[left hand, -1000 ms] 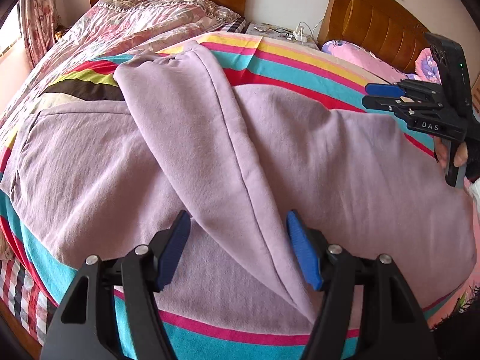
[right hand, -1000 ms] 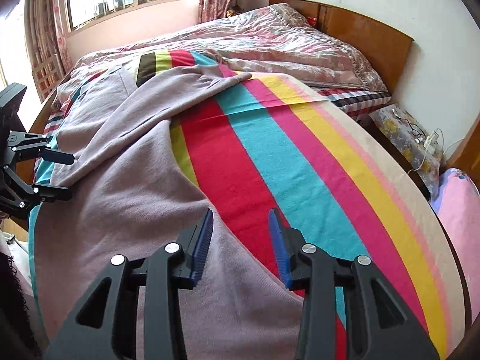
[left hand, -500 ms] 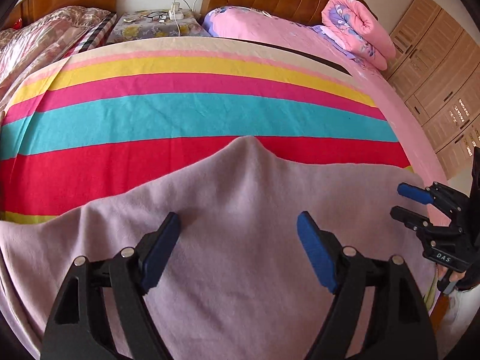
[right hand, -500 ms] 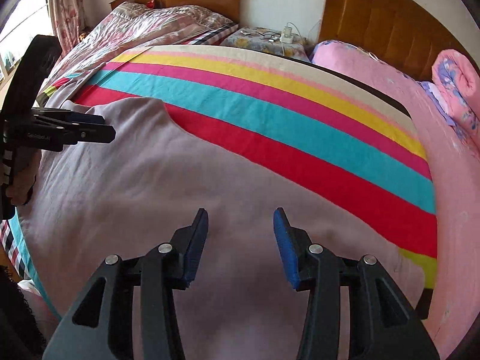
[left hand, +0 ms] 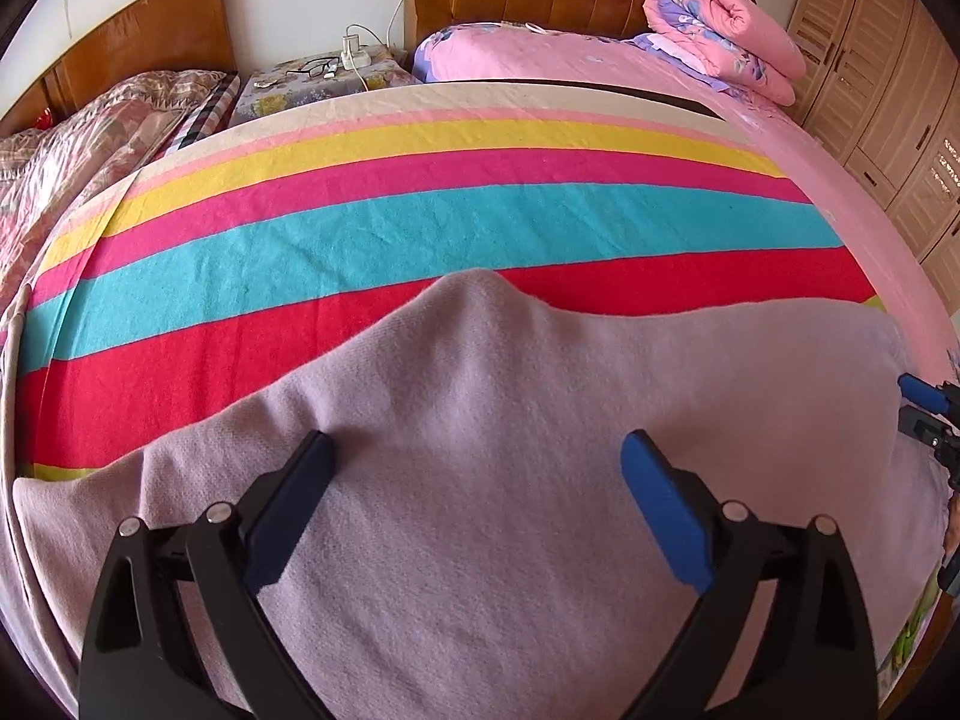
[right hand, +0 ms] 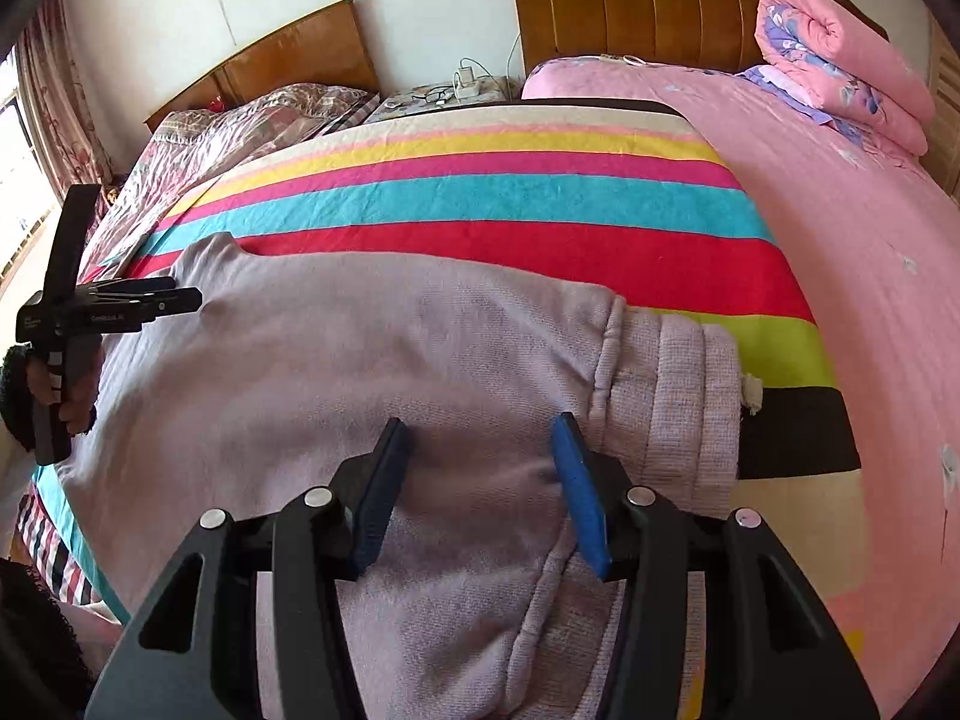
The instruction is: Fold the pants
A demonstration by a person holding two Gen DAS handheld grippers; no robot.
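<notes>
The pants [left hand: 510, 480] are soft and light purple. They lie spread out on the striped blanket [left hand: 420, 228] that covers the bed [right hand: 840, 240]. The blanket has stripes of red, blue, pink and yellow. The thick ribbed waistband [right hand: 678, 396] of the pants lies at the right end, close to the blanket's black stripe. A small bump of cloth [left hand: 480, 288] pokes up along the far edge of the pants, over the red stripe.

The left gripper [left hand: 477, 498] hangs over the middle of the pants and points down at them. Its jaws are wide apart and are opening more. The cloth lies flat below them, and they hold nothing. In the right wrist view, a hand [right hand: 66, 384] holds this gripper at the left side of the pants.

The right gripper [right hand: 480, 480] hangs over the pants just beside the waistband. Its jaws are partly apart and are opening too. The blue pads [right hand: 576, 492] do not pinch the cloth, so it holds nothing.

A rolled pink quilt [right hand: 840, 60] sits on the pink sheet near the wooden headboard [right hand: 660, 6]. Between the two beds there is a little table [left hand: 318, 81] with glasses and a white plug on it. A second bed with a flowery cover [left hand: 90, 126] is at the left. Wooden closet doors [left hand: 888, 90] stand at the right.
</notes>
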